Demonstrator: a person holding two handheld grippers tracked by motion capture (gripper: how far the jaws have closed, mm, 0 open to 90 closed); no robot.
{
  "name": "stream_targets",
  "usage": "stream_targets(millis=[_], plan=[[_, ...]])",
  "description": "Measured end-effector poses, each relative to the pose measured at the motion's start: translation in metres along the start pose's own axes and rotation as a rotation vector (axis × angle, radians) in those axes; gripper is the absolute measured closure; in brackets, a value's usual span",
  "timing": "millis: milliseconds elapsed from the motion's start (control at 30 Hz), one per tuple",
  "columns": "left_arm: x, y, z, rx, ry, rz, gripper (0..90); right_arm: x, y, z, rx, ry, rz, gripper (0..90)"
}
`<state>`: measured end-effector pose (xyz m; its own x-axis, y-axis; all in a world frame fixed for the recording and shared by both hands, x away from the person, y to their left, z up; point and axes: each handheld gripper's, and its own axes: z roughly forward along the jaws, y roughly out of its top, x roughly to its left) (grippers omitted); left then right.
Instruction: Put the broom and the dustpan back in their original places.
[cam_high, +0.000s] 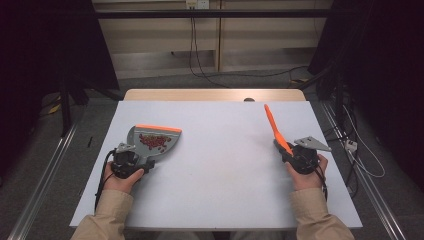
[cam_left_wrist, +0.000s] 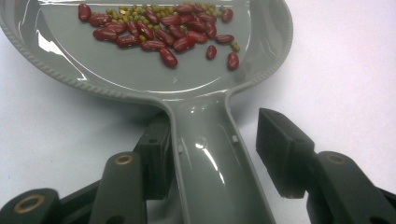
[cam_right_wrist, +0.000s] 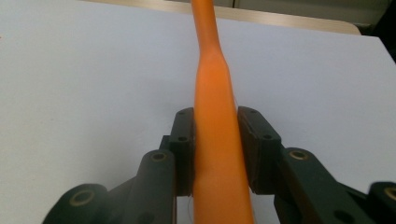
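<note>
A grey dustpan (cam_high: 146, 146) with an orange front lip lies on the white tabletop (cam_high: 220, 170) at the left. It holds red kidney beans (cam_left_wrist: 159, 28) mixed with small green beans. My left gripper (cam_high: 131, 159) straddles the pan's handle (cam_left_wrist: 210, 158) and stands open (cam_left_wrist: 215, 140): the left pad touches the handle, while the right pad (cam_left_wrist: 280, 154) sits apart from it. At the right, my right gripper (cam_high: 292, 152) is shut on a long orange handle (cam_high: 274, 127), which slants up and away over the table. The pads clamp both of its sides (cam_right_wrist: 215, 140).
The white top lies on a wooden table whose far edge (cam_high: 215, 94) shows behind it. Metal rails (cam_high: 45, 175) run along both sides on the floor. Cables (cam_high: 350, 145) trail at the right and behind the table.
</note>
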<state>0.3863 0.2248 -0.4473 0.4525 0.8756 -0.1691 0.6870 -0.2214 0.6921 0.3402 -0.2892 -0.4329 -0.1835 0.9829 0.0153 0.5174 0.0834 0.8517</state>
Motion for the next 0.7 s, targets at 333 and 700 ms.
stream_targets(millis=[333,700], plan=[[-0.004,-0.002,-0.001,-0.001,-0.025,0.004,43.6,0.011,-0.001,0.005,0.01,0.011,-0.004,65.5],[-0.014,-0.01,-0.011,-0.008,-0.101,-0.023,24.6,0.028,-0.004,0.005,-0.013,0.123,0.032,49.8]])
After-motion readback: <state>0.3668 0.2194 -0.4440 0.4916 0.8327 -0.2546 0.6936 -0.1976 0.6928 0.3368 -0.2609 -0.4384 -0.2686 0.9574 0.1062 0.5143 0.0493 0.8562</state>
